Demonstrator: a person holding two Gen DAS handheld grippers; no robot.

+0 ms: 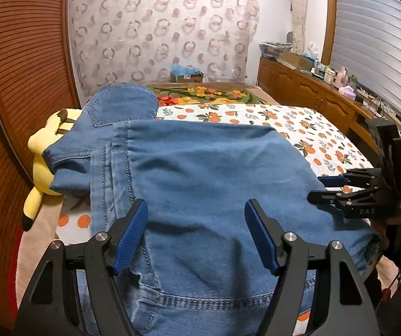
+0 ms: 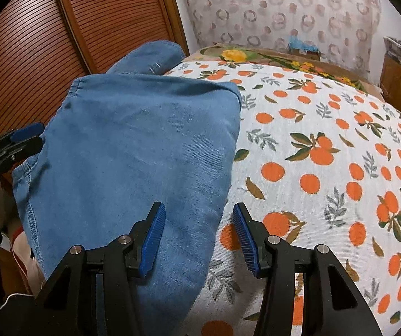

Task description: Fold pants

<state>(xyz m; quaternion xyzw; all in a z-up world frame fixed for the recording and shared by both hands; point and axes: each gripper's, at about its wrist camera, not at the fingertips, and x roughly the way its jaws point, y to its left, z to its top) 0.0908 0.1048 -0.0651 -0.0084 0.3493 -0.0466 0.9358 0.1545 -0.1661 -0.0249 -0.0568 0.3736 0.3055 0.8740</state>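
Bed [image 2: 326, 145] bears one pants [image 2: 133, 154], two grippers.

bed [image 2: 340, 145], folded jeans [image 2: 144, 145], yellow plush [image 1: 42, 168]

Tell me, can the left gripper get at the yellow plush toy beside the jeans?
Probably yes. The left gripper is open above the jeans, and the yellow plush toy lies at their edge, partly under denim, with its body and tail exposed and nothing else blocking.
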